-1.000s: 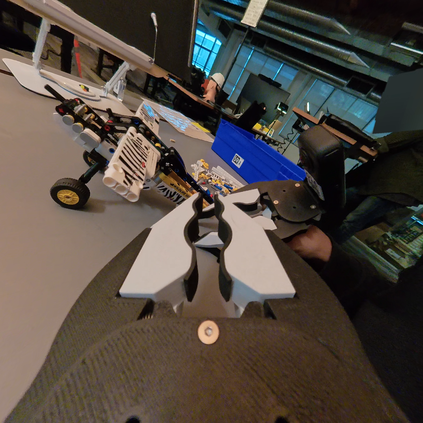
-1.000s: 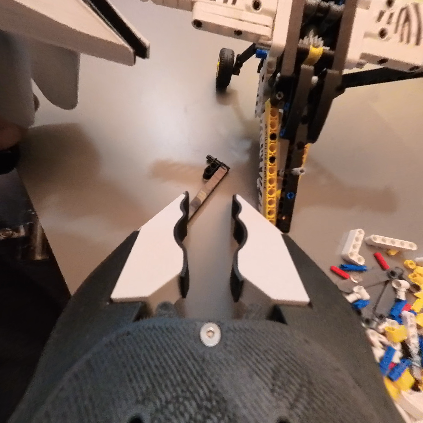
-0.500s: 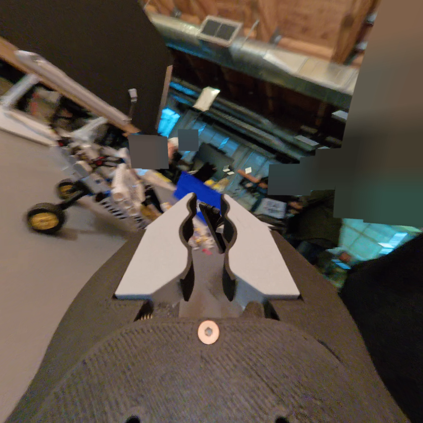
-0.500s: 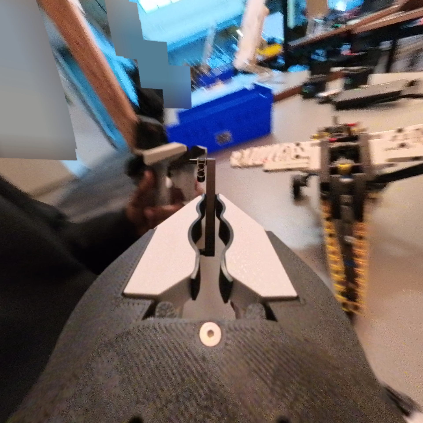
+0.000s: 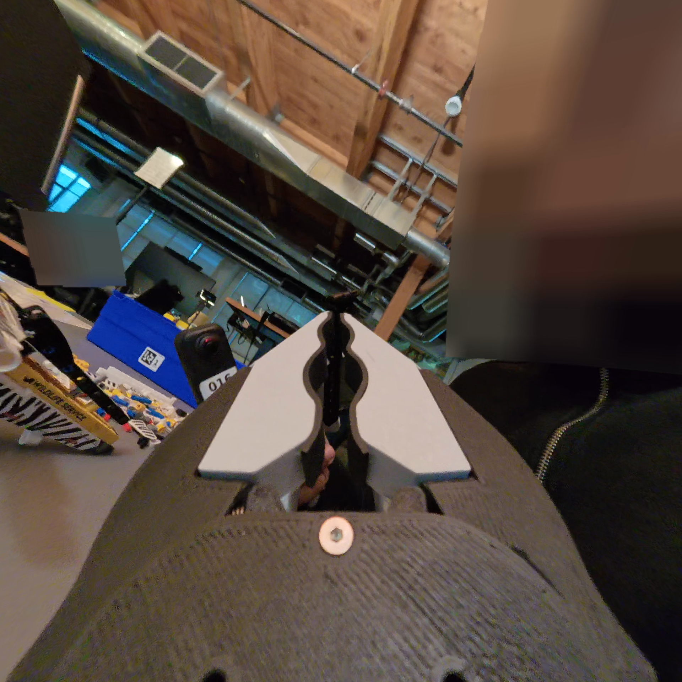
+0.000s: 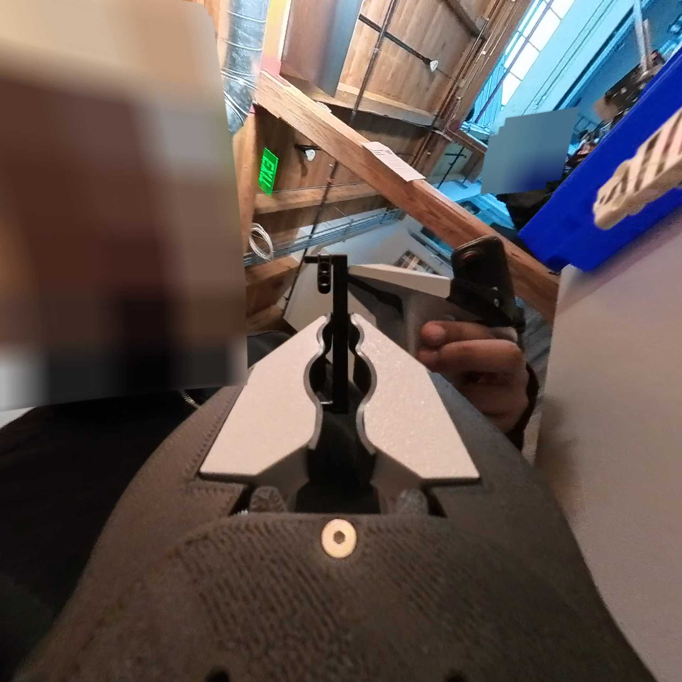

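My right gripper (image 6: 338, 320) is shut on a thin black beam (image 6: 339, 354) and holds it upright in the air. A small black connector (image 6: 324, 275) sits at the beam's top end. My left gripper (image 5: 335, 318) is shut on the same beam (image 5: 332, 369) near that top end, and the connector (image 5: 341, 296) pokes out above its tips. In the right wrist view the left gripper's fingers (image 6: 398, 282) come in from the right and meet the beam under the connector. A hand (image 6: 476, 365) grips the left gripper's handle.
A blue bin (image 5: 140, 339) stands on the grey table (image 5: 55, 516), beside a pile of small loose pieces (image 5: 140, 402). A model with zebra-striped panels (image 5: 48, 417) lies at the left. A person's dark jacket (image 5: 590, 479) is close at the right.
My right gripper closed on the black beam that lay on the table and lifted it. My left gripper then closed on its upper end. Both views have tilted up toward the ceiling.
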`<state>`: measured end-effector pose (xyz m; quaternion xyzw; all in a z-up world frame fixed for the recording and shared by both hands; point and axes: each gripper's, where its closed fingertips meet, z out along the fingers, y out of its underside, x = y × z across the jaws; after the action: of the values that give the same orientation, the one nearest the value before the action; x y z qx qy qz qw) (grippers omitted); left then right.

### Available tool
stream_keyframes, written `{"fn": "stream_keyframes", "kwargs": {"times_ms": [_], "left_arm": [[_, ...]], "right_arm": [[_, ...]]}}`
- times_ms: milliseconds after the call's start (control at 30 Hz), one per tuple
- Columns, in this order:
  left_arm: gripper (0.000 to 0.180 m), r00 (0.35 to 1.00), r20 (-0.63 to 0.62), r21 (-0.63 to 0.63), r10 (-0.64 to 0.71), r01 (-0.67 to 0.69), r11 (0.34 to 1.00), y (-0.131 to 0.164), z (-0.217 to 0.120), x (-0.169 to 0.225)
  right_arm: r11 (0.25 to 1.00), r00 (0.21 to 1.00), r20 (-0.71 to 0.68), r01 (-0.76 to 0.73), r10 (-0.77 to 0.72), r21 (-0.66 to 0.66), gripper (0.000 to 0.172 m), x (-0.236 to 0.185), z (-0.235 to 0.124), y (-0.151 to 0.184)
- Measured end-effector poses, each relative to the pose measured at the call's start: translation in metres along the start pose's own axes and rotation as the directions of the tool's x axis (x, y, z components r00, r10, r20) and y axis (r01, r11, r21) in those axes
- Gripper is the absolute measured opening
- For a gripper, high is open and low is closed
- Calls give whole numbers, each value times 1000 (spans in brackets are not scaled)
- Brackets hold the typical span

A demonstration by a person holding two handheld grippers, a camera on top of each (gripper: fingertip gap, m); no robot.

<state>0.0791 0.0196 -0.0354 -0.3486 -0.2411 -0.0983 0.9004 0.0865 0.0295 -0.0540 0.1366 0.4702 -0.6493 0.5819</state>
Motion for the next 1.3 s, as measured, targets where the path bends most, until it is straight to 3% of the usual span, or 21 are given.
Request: {"fn": "stream_keyframes", "kwargs": {"times_ms": [133,300,567,700,800,1200,1300], "left_arm": [[0,1000,6,12,18,-18,1000,-3,-3,1],[13,1000,5,12,-9,9,1000,-1,-2,0],[15,999,18,-8,-37,37,999,3,-1,-4],[23,998,36,-15,-59,60,998,5,-1,-9],[11,997,-6,-54,-76,76,996,13,1,-5],[5,994,-62,-20,-92,91,996,6,-2,2],[4,998,6,-24,-68,68,997,5,-4,-7]], "right_arm": [[997,996,36,-82,82,3,5,3,1,3],[985,983,65,-171,170,14,8,5,1,4],[979,974,96,-204,205,-25,6,3,3,11],[980,979,65,-190,193,-57,5,5,5,17],[980,979,72,-189,193,-60,6,3,7,18],[988,985,75,-156,156,1,6,0,0,8],[992,999,-48,26,-21,121,16,6,-13,-17]]}}
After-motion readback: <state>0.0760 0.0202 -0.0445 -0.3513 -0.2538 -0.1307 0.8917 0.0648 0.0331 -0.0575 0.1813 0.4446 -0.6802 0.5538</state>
